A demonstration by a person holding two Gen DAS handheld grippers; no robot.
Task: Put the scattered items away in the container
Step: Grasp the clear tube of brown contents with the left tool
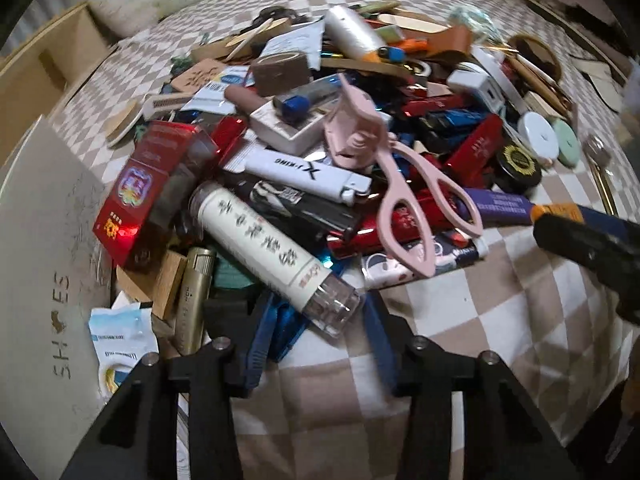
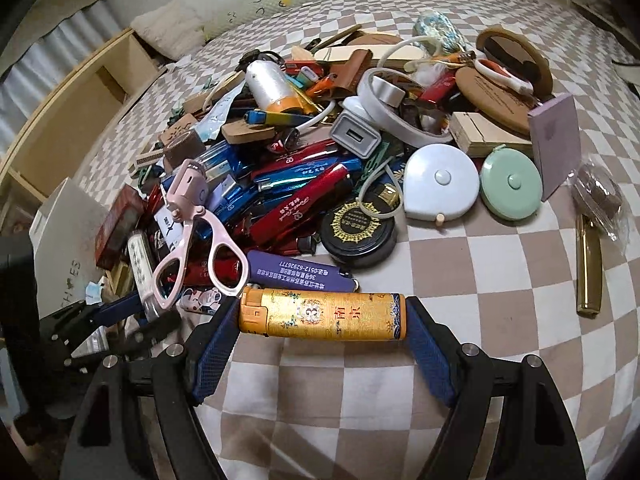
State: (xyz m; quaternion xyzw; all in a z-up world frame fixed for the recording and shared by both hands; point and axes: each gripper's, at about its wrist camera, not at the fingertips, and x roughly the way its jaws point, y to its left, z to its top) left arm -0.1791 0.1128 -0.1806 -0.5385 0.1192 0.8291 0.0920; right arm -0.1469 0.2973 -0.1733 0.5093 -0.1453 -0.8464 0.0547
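Spanning blue mesh-padded right gripper: glossy gold cylindrical lighter, lengthwise.

The left gripper has matte black angular arms with round silver screw heads at the joints, low in the frame. Its fingers carry blue textured pads. The right gripper looks alike: black arms, silver screws, blue mesh-patterned pads.
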